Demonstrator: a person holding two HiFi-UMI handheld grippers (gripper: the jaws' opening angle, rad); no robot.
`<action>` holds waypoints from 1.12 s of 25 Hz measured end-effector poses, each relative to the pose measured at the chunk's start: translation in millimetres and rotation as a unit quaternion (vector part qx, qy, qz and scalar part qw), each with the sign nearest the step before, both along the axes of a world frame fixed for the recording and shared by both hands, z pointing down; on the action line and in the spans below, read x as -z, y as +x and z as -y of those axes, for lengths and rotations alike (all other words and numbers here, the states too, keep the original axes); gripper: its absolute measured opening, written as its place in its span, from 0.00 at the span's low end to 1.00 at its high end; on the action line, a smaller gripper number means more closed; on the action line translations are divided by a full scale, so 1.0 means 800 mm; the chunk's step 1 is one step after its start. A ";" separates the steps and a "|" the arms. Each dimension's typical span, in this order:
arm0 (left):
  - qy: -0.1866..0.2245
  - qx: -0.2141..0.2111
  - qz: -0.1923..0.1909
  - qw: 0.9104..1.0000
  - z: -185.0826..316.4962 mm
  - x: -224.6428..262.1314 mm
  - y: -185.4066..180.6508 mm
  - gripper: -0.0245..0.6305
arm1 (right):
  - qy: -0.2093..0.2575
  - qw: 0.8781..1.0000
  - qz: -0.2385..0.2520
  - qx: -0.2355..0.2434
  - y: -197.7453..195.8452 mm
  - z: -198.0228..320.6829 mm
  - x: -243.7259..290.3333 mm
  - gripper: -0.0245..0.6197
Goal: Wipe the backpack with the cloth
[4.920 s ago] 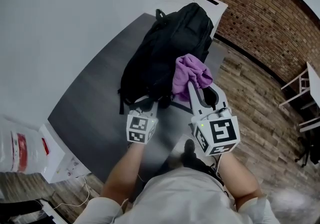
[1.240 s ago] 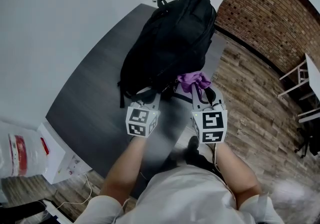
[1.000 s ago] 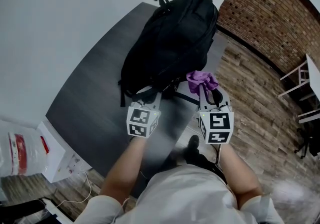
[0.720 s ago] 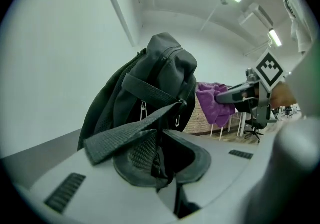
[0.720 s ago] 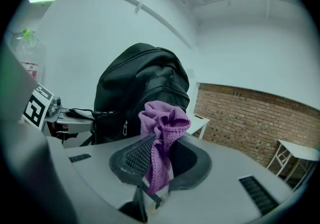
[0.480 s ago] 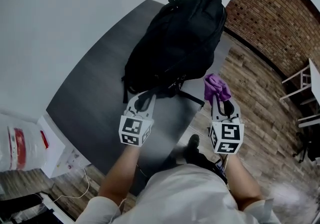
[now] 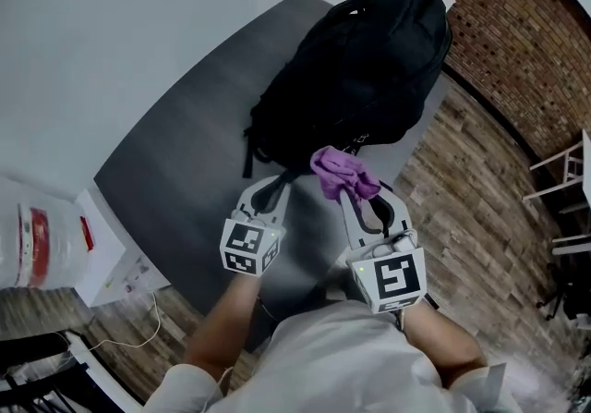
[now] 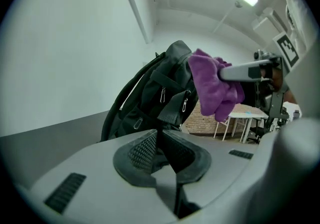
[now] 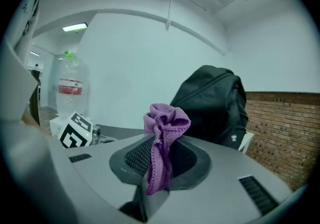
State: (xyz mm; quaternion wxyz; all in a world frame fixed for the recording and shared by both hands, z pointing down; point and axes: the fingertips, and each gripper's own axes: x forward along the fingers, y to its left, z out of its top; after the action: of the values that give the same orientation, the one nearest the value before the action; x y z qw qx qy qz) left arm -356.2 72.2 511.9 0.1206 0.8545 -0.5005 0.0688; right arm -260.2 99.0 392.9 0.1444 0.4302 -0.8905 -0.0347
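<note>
Here right gripper (image 7: 358,198) pinches cloth (image 7: 338,171) upright

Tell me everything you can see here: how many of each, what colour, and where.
backpack: one, black, lying on the table
table: one, dark grey, against the white wall
cloth: one, purple, bunched above the table's near edge
bottle: one, clear with red label, far left
white box: one, beside the bottle
brick wall: one, red-brown, upper right
left hand-held gripper: one, pale grey, shut on the backpack's strap
right hand-held gripper: one, pale grey, shut on the cloth
</note>
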 end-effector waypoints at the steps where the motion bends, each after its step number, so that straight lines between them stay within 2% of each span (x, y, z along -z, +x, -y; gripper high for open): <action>1: -0.003 0.005 -0.002 1.000 -0.003 -0.002 -0.005 0.06 | -0.004 1.000 0.001 0.010 -0.015 0.002 0.001 0.16; 7: -0.019 0.025 -0.005 0.999 -0.022 -0.012 -0.031 0.06 | -0.013 1.000 0.018 0.010 -0.089 0.047 0.002 0.16; 11: -0.030 0.032 -0.007 0.999 -0.028 -0.019 -0.042 0.06 | -0.027 1.000 0.006 -0.009 -0.111 0.077 -0.015 0.16; 18: -0.041 0.024 -0.010 0.999 -0.026 -0.028 -0.043 0.06 | -0.058 0.997 0.004 -0.052 -0.084 0.087 -0.042 0.16; 28: -0.045 -0.001 -0.013 0.999 -0.014 -0.028 -0.014 0.06 | -0.054 0.997 0.011 -0.058 -0.044 0.070 -0.041 0.16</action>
State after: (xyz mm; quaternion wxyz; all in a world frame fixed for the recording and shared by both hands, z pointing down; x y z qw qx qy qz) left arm -367.5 83.1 534.5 0.1655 0.8497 -0.4942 0.0801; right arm -295.2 42.9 426.0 0.1591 0.4734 -0.8660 0.0264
